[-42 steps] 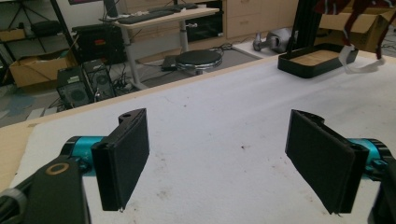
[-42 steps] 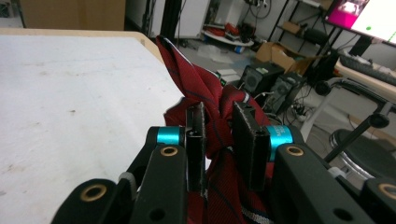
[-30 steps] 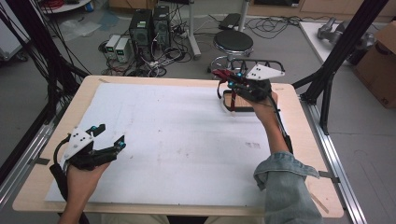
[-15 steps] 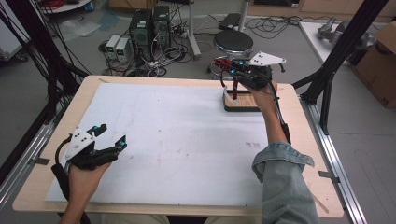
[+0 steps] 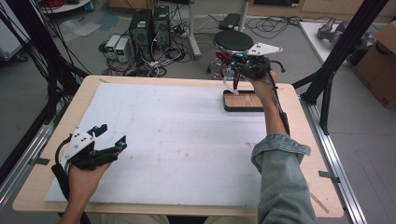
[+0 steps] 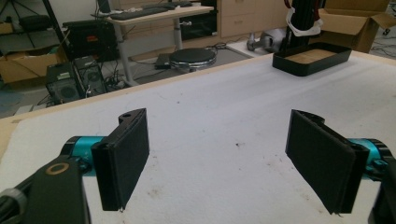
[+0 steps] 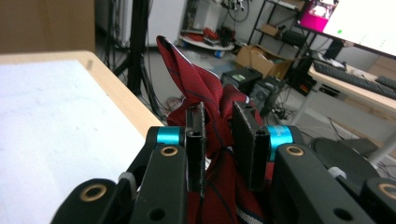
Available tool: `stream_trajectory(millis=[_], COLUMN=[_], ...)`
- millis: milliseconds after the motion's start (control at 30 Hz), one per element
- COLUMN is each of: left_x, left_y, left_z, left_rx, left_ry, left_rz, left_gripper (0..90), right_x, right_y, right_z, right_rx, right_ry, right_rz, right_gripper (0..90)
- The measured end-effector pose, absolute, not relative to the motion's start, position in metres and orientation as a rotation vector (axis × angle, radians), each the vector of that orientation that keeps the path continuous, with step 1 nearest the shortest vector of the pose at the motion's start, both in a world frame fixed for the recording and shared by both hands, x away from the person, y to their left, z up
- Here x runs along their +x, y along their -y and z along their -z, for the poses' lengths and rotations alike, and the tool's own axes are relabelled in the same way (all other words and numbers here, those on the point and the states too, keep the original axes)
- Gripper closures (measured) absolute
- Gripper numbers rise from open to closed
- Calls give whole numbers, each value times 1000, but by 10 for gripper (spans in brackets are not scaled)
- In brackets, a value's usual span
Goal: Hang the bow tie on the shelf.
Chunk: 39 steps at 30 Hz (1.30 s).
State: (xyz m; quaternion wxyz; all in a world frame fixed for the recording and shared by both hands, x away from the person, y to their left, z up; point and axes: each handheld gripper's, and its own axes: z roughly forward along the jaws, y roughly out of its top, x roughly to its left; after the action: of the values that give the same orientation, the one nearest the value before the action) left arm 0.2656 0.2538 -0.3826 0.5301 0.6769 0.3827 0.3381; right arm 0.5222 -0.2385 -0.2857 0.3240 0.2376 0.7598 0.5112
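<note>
With our right gripper (image 5: pixel 233 77) clamped on the bunched red tie (image 7: pixel 205 98) above the black tray (image 5: pixel 243 106) and our left gripper (image 5: pixel 109 137) spread empty, the slippery fabric could slide free.

Bunched dark-red striped tie (image 7: pixel 205 116) above wood-bottomed black tray (image 5: pixel 243 100)

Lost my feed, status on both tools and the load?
Right tool shut on red tie, raised above the black tray. Left tool open, nothing between its jaws, low over the white mat. Nothing in the way.
</note>
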Motion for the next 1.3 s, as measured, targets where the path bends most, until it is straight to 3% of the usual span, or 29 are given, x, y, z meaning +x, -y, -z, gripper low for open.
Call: stream_trajectory(millis=[633,1300], left_x=[267,267], left_y=[-252,-252], left_z=[385,386], left_rx=[1619,1618], left_ry=[-908,-902], left_rz=[-783,-763], left_gripper=[219,219], right_x=[541,554], right_y=[239,198], right_z=[302,295], right_rx=[650,578], right_ry=[-1907,-2010], right_rz=[-1213,-1118], right_gripper=[751,744])
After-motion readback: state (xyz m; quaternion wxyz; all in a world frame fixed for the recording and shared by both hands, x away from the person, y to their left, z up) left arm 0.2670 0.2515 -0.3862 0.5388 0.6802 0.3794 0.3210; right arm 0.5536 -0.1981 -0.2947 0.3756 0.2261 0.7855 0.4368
